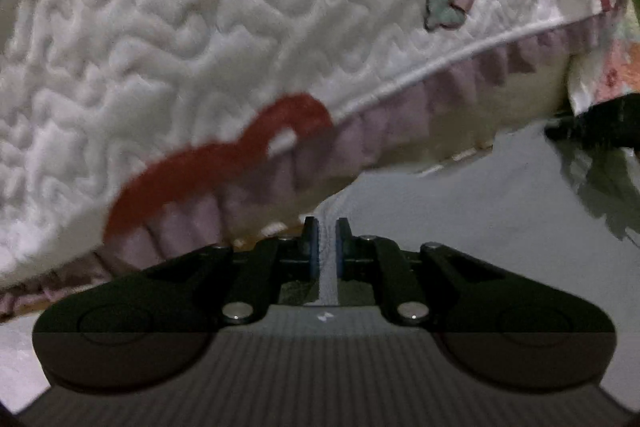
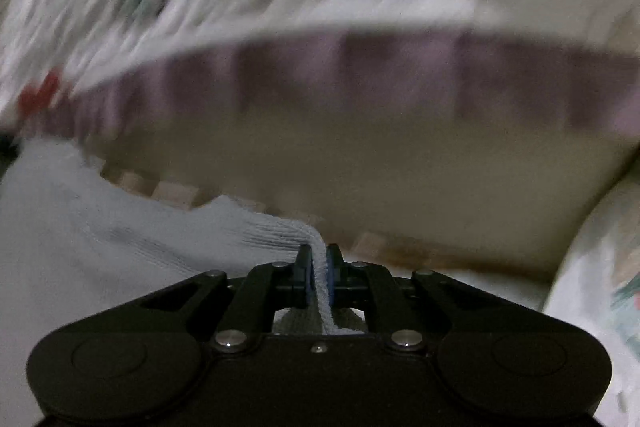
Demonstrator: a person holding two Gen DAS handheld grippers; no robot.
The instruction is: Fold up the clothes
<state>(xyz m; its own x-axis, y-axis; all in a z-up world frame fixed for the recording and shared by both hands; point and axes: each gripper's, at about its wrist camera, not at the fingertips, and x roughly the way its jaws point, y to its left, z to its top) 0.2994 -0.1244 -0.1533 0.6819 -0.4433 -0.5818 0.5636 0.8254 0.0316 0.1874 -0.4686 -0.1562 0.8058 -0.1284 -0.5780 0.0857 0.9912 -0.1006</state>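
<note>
Garment (image 1: 460, 211) pinched by both hand-held grippers — left (image 1: 327, 247), right (image 2: 319, 267).

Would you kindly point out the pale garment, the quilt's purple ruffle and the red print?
pale garment (image 2: 120, 227), right wrist view, ribbed edge beside the claw.
purple ruffle (image 1: 400, 115), left wrist view, middle of the frill.
red print (image 1: 224, 163), left wrist view, middle of the shape.

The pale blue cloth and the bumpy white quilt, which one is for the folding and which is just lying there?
For the folding:
- pale blue cloth
- left gripper, pinching it
- right gripper, pinching its ribbed edge

Just lying there:
- white quilt with fruit pictures and a purple frill
- flowery fabric beside it
</note>
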